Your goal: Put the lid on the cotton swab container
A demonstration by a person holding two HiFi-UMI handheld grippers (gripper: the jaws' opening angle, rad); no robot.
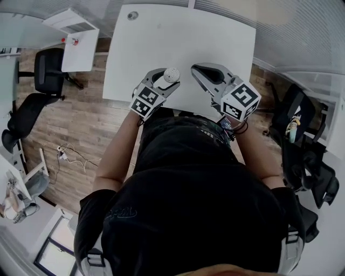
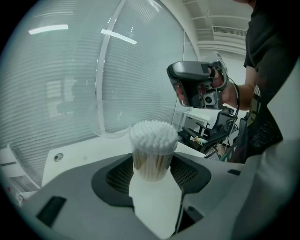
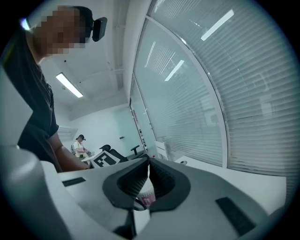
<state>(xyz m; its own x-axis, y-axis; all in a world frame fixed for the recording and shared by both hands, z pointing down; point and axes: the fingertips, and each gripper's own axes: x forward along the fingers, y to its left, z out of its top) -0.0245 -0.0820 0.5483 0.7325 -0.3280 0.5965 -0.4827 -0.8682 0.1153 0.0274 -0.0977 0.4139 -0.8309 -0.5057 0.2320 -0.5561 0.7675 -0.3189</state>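
My left gripper (image 1: pixel 166 78) holds a clear cotton swab container (image 1: pixel 171 74) upright over the near edge of the white table (image 1: pixel 183 32). In the left gripper view the container (image 2: pixel 152 152) sits between the wide-set jaws, its top uncovered and full of white swab heads. My right gripper (image 1: pixel 201 70) hovers just right of it, also over the table edge, jaws pressed together. In the right gripper view a small clear piece with a pink label, apparently the lid (image 3: pixel 146 198), is pinched low between the jaws of the right gripper (image 3: pixel 149 166). The right gripper (image 2: pixel 187 86) shows raised beyond the container in the left gripper view.
Black office chairs (image 1: pixel 48 70) stand at the left beside a small white side table (image 1: pixel 78 43). More dark chairs and bags (image 1: pixel 302 140) crowd the right. Cables (image 1: pixel 70 156) lie on the wood floor. A cable grommet (image 1: pixel 132 15) sits at the table's far left corner.
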